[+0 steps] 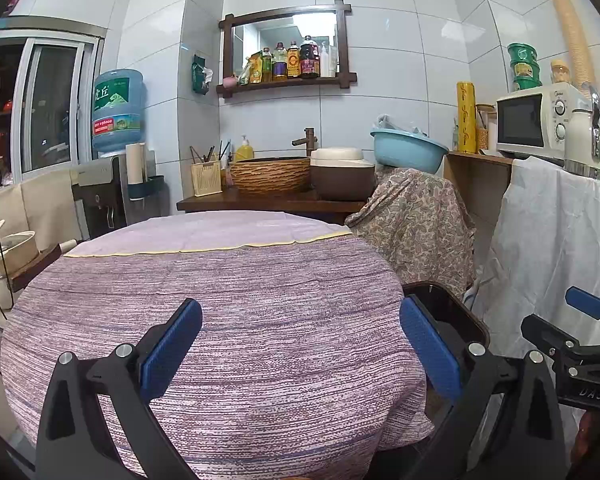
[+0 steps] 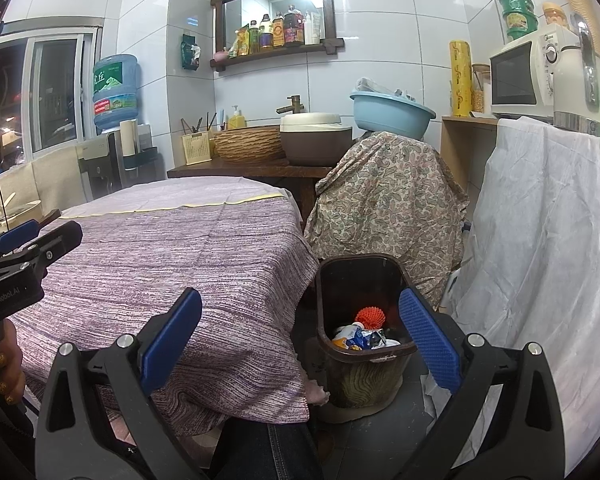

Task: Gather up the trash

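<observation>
Both tools hang level over the cloth-covered bench [image 1: 236, 320], the left tool [image 1: 300, 344] and right tool [image 2: 300, 336] each with jaws wide apart and holding nothing, "GenRobot.AI" readable on the left, while the brown bin [image 2: 360, 354] beside the bench holds crumpled wrappers [image 2: 360, 338] and an orange spiky ball [image 2: 370, 315].

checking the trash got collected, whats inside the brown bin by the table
Inside the brown bin: an orange spiky ball and crumpled wrappers lying in front of it. Anything beneath them is hidden by the pile and the bin's wall.
</observation>
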Demonstrator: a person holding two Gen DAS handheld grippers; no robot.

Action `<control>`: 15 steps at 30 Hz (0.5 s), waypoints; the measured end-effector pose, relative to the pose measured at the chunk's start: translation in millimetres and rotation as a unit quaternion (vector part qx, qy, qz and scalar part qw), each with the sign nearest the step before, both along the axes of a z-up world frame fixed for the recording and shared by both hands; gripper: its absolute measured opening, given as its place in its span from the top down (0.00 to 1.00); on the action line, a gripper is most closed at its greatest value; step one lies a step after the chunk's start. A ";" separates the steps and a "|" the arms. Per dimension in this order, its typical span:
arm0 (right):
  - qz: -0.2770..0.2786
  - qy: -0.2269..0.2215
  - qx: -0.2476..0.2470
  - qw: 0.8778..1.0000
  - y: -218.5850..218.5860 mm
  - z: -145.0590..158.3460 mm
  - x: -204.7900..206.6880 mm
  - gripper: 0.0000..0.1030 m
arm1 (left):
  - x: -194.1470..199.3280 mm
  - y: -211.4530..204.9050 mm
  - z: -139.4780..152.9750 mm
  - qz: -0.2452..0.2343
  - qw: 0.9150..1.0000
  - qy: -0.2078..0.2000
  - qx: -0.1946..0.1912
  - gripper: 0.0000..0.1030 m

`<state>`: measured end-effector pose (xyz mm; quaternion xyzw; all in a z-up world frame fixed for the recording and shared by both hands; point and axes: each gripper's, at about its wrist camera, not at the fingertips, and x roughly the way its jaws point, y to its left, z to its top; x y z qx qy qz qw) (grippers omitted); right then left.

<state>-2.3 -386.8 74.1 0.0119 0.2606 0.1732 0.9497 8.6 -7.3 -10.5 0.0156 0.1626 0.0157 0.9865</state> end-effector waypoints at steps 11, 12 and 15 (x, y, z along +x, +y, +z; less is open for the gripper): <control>0.001 0.003 0.001 1.000 2.5 0.9 -0.2 0.05 | 1.1 -0.5 -0.9 -0.001 1.000 0.001 0.000 0.05; 0.001 0.003 0.001 1.000 4.0 0.9 -2.0 0.05 | 1.2 -0.5 -1.1 -0.001 1.000 0.001 0.000 0.05; 0.001 0.003 0.001 1.000 2.3 0.9 0.1 0.05 | 1.5 0.5 -2.1 -0.006 1.000 0.000 -0.003 0.05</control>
